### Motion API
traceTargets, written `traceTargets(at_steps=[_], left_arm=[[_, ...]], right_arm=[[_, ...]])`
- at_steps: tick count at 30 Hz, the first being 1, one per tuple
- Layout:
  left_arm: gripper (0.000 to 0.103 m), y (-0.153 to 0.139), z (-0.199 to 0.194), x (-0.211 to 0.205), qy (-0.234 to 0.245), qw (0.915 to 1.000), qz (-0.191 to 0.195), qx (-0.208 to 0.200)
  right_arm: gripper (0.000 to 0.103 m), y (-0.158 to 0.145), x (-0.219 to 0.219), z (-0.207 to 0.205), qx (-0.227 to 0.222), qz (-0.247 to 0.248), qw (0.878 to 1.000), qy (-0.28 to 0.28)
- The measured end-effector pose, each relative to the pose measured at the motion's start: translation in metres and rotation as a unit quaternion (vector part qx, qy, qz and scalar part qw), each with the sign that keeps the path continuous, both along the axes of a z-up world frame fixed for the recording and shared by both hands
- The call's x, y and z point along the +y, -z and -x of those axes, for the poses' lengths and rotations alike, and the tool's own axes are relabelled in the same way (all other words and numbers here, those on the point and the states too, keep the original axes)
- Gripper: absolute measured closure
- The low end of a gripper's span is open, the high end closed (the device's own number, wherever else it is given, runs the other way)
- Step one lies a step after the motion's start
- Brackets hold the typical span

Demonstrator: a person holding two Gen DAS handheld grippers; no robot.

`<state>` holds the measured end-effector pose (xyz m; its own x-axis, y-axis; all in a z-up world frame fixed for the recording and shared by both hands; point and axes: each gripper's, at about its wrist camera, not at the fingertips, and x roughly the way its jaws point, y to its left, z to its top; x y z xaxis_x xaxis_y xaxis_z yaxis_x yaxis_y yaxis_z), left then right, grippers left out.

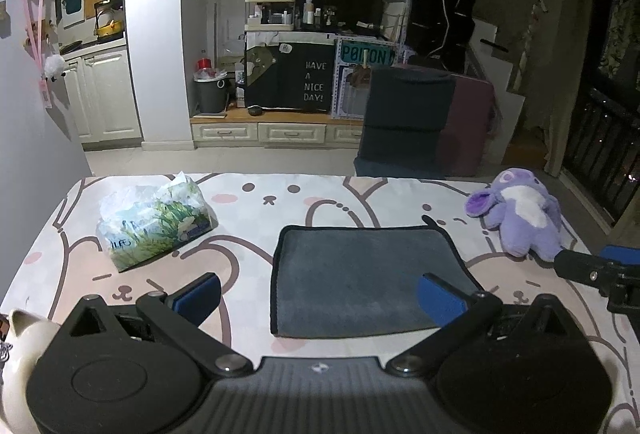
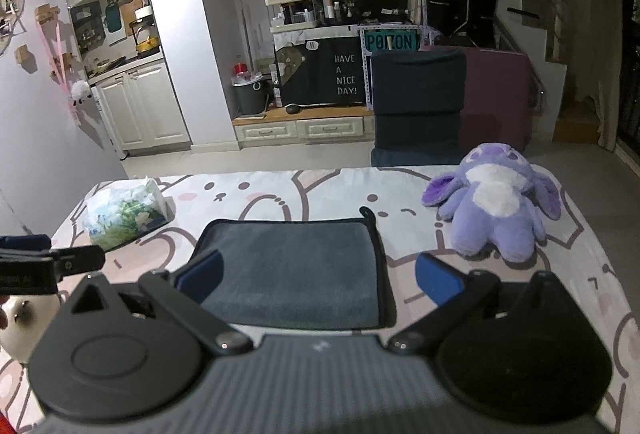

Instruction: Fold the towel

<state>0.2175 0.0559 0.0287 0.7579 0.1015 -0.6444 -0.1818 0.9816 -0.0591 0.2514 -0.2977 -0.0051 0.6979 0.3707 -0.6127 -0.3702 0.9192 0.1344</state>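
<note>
The gray towel (image 1: 370, 280) lay flat on the table (image 1: 248, 210), at 12 o'clock from the left gripper (image 1: 318, 298), whose jaws were wide. The right gripper (image 2: 318, 278) was wide too. Only its view showed the toy's (image 2: 494, 200) whole face.
</note>
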Motion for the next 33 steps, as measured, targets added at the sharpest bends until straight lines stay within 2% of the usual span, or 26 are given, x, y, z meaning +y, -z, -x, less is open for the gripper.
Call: traceTargets(at_steps=[15,33], left_arm=[[0.000,-0.008,0.040,-0.020,0.013,0.9999,0.003,0.000],[0.000,-0.009,0.093,-0.032,0.041,0.9989,0.008,-0.022]], right_arm=[[0.000,-0.017,-0.022,0.049,-0.018,-0.008,1.000,-0.010],[0.000,-0.014,-0.037,0.091,-0.030,-0.010,0.999,-0.018]])
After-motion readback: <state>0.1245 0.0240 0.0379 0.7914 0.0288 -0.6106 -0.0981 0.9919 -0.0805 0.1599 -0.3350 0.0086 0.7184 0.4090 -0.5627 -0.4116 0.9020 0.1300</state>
